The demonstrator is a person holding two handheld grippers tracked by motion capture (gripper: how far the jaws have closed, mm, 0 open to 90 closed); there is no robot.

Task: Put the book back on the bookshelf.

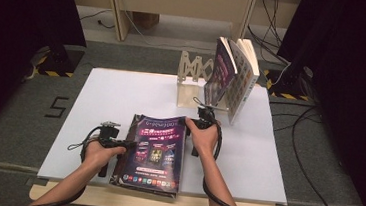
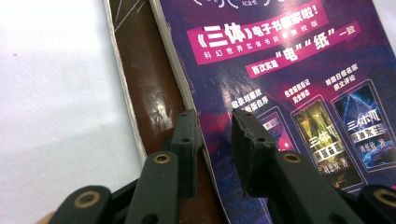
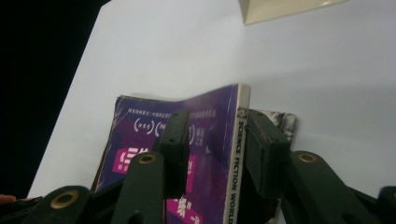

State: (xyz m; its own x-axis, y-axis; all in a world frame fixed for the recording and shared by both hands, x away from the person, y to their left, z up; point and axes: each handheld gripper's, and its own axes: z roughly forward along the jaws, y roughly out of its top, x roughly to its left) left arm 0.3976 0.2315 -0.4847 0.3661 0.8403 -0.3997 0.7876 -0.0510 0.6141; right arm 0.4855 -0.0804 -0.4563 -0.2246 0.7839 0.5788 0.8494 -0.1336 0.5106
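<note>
Two grippers are working at opposite edges of a purple magazine (image 1: 156, 151) that is lying near the front edge of the white table (image 1: 116, 94), on top of a brown book (image 2: 149, 84) whose cover is showing along its left side. The left gripper (image 1: 110, 139) is sitting at the magazine's left edge, jaws apart and straddling the page edge without visibly pressing on it. The right gripper (image 1: 204, 120) is standing at the far right corner, jaws apart on either side of the raised spine; whether the pads are touching it I cannot tell. Bare tabletop is lying open to the left and right of the magazine. Behind it, a wooden rack (image 1: 193, 81) is holding two upright books (image 1: 233, 75), well apart from the magazine.
</note>
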